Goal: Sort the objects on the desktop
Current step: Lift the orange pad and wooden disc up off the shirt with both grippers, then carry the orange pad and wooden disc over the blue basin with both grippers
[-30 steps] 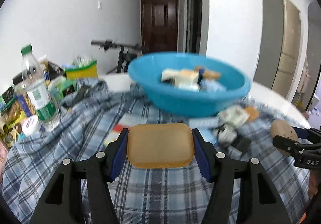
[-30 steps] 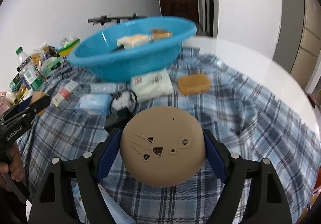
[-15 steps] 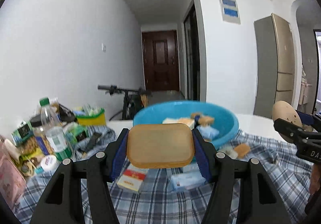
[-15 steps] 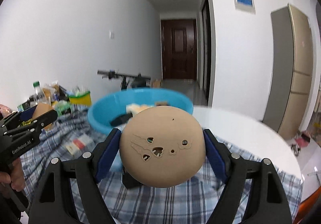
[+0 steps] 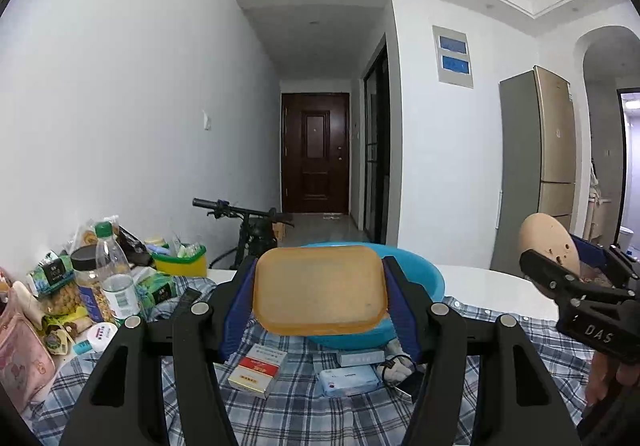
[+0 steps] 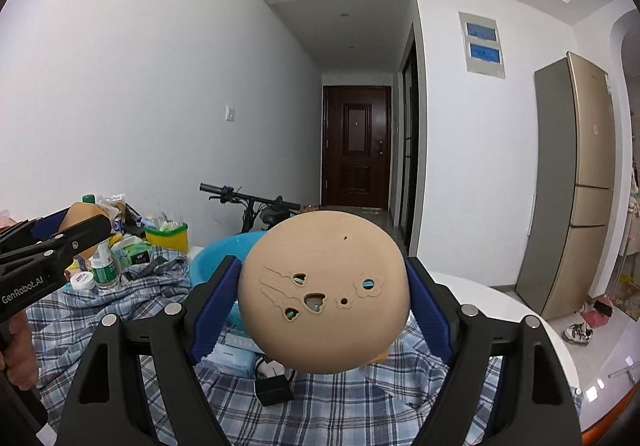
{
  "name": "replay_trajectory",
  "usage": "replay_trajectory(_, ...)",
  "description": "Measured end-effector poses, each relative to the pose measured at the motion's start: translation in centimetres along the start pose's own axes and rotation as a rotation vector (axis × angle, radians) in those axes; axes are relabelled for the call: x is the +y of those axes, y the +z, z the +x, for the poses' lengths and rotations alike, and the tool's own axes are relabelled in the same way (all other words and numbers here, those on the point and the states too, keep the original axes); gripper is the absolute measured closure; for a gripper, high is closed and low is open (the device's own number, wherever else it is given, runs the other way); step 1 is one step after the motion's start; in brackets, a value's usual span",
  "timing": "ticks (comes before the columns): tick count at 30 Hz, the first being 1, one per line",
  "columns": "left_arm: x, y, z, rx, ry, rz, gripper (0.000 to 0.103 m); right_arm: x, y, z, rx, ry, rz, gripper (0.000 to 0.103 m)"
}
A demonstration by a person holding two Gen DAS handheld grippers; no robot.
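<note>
My left claw (image 5: 320,292) is clamped on a flat, amber-yellow rounded-rectangular plastic lid (image 5: 320,289), its blue pads pressing both short edges, held up off the bench. My right claw (image 6: 323,298) grips a round tan wooden disc with small cut-out shapes (image 6: 324,296), pads against both sides, also raised. In the left view the disc shows edge-on at far right. Just beyond both claws sits the wide blue plastic basin (image 5: 426,278) on the bench's blue-and-white checked cloth (image 5: 304,410). Under the lid on the cloth lie a red-and-white small carton (image 5: 258,366) and a pale blue tissue pack (image 5: 348,382). Far left stand a clear plastic bottle with a green cap (image 5: 114,278) and snack packets (image 5: 52,286).
</note>
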State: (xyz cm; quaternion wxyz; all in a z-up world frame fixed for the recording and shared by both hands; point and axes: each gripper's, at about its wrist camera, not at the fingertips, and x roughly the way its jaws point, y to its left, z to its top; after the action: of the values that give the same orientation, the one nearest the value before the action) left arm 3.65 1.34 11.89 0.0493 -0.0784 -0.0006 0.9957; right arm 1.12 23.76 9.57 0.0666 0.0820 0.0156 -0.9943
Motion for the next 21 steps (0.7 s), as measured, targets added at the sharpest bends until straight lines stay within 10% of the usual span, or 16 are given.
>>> replay_trajectory(21, 0.1, 0.7, 2.5, 0.055, 0.011, -0.01, 0.04, 0.0, 0.9, 0.1, -0.011, 0.011, -0.004, 0.023)
